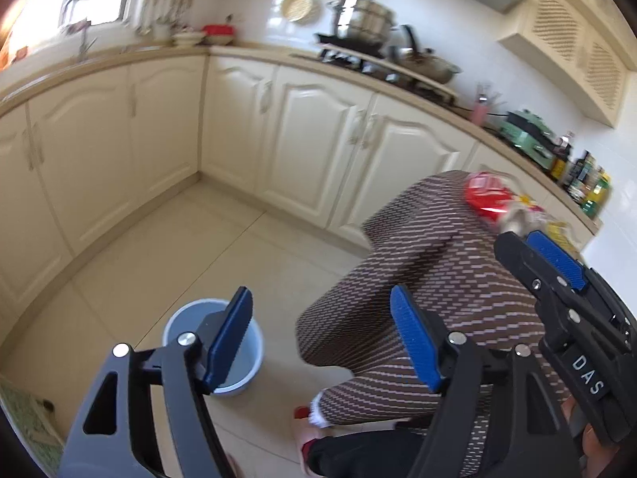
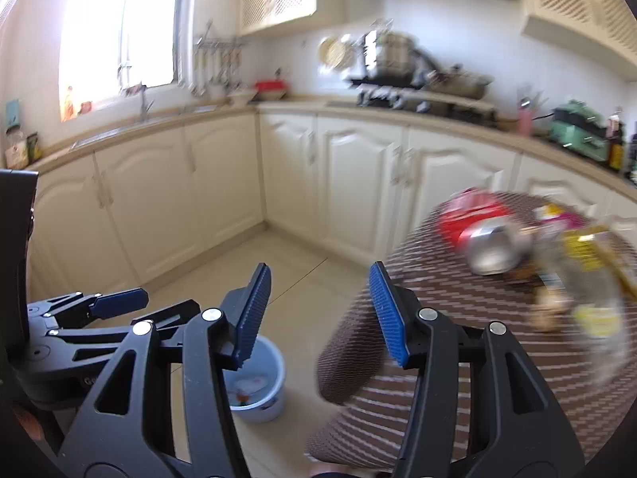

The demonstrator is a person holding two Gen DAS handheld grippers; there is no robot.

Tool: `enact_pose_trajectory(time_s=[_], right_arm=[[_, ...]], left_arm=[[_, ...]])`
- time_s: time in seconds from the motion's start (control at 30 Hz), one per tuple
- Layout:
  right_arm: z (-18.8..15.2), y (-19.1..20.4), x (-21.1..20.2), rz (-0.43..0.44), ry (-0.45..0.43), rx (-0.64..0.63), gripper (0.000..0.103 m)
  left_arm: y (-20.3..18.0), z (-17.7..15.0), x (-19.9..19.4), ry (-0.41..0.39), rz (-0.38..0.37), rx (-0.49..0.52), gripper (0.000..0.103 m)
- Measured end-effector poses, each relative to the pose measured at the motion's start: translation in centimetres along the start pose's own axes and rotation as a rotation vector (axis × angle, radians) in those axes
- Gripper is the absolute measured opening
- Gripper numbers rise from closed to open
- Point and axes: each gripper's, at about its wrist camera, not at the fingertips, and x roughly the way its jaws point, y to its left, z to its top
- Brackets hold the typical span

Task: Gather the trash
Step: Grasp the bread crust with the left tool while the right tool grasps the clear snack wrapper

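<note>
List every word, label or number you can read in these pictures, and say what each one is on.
"DAS": white letters on the black body of the right tongs, seen from the left wrist camera.
Red packet on the brown striped tablecloth: print too blurred to read.
Yellow wrappers: blurred, unreadable.
Counter bottles: labels too small.

A crushed red can (image 2: 479, 235) is seen on its side beside blurred yellow wrappers (image 2: 589, 255) on a brown-striped cloth surface (image 2: 458, 318), while a pale blue bucket (image 2: 262, 390) holding scraps stands upright on the floor.
</note>
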Motion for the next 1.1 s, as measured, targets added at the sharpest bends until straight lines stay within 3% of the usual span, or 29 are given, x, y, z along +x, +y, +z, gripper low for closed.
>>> enact_pose_trajectory(time_s=[0.1,0.23,0.27,0.33,0.43,0.7,0.73,0.77,0.87,0.97,1.1], right_arm=[[0.2,-3.9,-3.3,-0.069,-0.029,0.036,0.052],[-0.3,-11.1,-6.7,-0.213,-0.024,0.103,0.064],[-0.5,-12.8,-7.0,-0.247,-0.004,0.117,0.071],[-0.9,-15.9,-6.9,-0.277,0.057,0.146,0.071],[-1.3,-19.9,-6.0,-0.289,0.143,0.191,0.073],[-1.1,-24.3,-0.9,-0.134,0.292,0.269,0.073],[-1.3,-24.7,-0.5,-0.103,0.301,0.285,0.064],[-1.3,-24.7,0.1,-0.086,0.312,0.291,0.039],[-1.4,-24.3,0.1,-0.066,0.319,0.269,0.017],[-1.5,-23.6,-1.5,-0.082,0.27,0.249,0.007],[-1.5,-23.5,-4.3,-0.153,0.171,0.215,0.005]], left_arm=[[-5.3,0.4,-0.6,-0.003,-0.061,0.072,0.071],[-10.6,0.1,-0.8,0.002,-0.116,0.158,0.074],[-11.3,-0.2,-1.0,0.006,-0.126,0.171,0.074],[-13.7,-0.3,-0.6,0.02,-0.15,0.203,0.074],[-16.0,-0.7,0.2,0.044,-0.168,0.231,0.074],[-19.1,-0.8,2.9,0.098,-0.168,0.277,0.074],[-19.4,-0.8,3.1,0.1,-0.17,0.284,0.074],[-19.8,-0.8,3.4,0.104,-0.17,0.291,0.074],[-21.1,-0.8,4.2,0.109,-0.178,0.313,0.074],[-22.4,-0.9,5.3,0.119,-0.194,0.328,0.074],[-23.9,-1.1,7.3,0.146,-0.191,0.351,0.074]])
